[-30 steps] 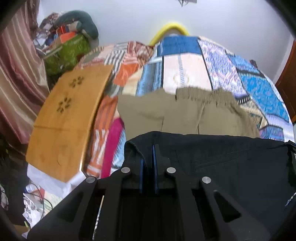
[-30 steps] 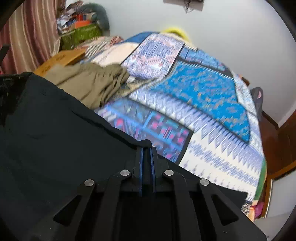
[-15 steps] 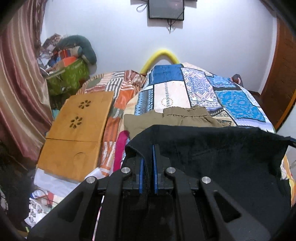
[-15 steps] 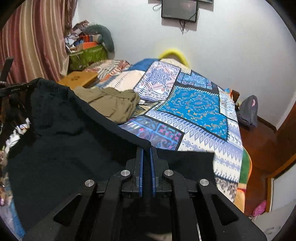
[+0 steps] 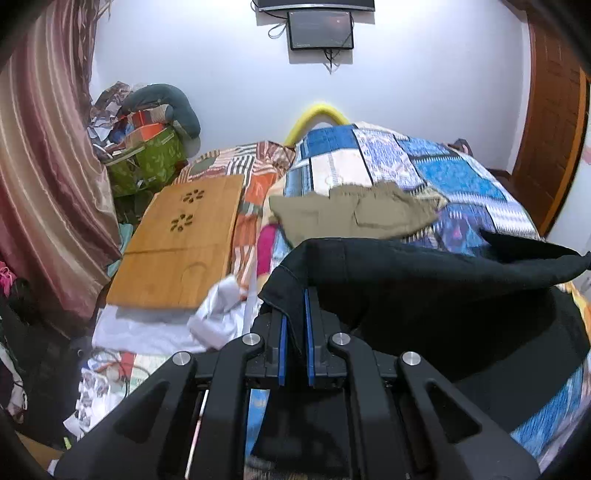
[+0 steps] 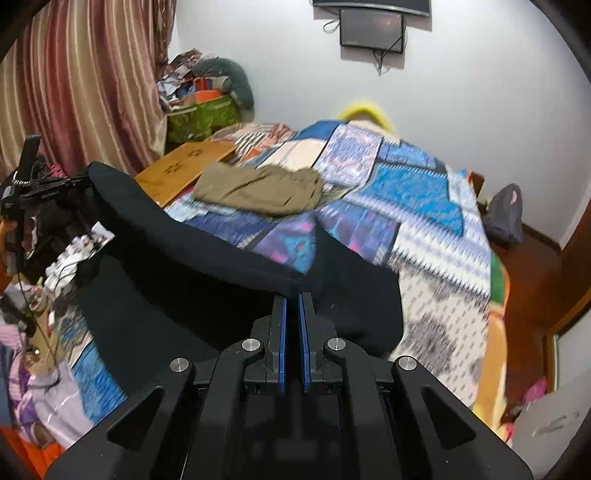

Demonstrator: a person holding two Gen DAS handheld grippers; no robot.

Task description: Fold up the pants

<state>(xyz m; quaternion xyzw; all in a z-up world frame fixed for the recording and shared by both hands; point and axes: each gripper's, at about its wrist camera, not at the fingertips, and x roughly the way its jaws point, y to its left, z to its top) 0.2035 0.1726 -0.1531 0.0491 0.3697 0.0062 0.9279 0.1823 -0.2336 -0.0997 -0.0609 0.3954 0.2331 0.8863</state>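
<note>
1. The black pants (image 5: 424,295) hang stretched between the 2 grippers, lifted above the near end of the bed (image 5: 461,177); their lower part drapes down onto the patchwork cover.
2. The left gripper (image 5: 293,306) is clamped on 1 edge of the black pants, with cloth pinched between its blue pads (image 5: 282,339).
3. The right gripper (image 6: 291,310) is closed on the other edge, the fabric running from its tips toward the left of that view.
4. Khaki pants (image 5: 351,212) lie on the bed beyond the black pair, apart from it.
5. Only the left wrist view shows the full wooden board (image 5: 181,243) with its flower cut-outs, beside the bed on white cloth.
6. Only the right wrist view shows the grey bag (image 6: 504,212) on the floor at the bed's far side, and the left gripper's frame (image 6: 37,184) at the far left.
7. Both views show the wall screen (image 5: 319,35) and striped curtain (image 6: 81,85).
</note>
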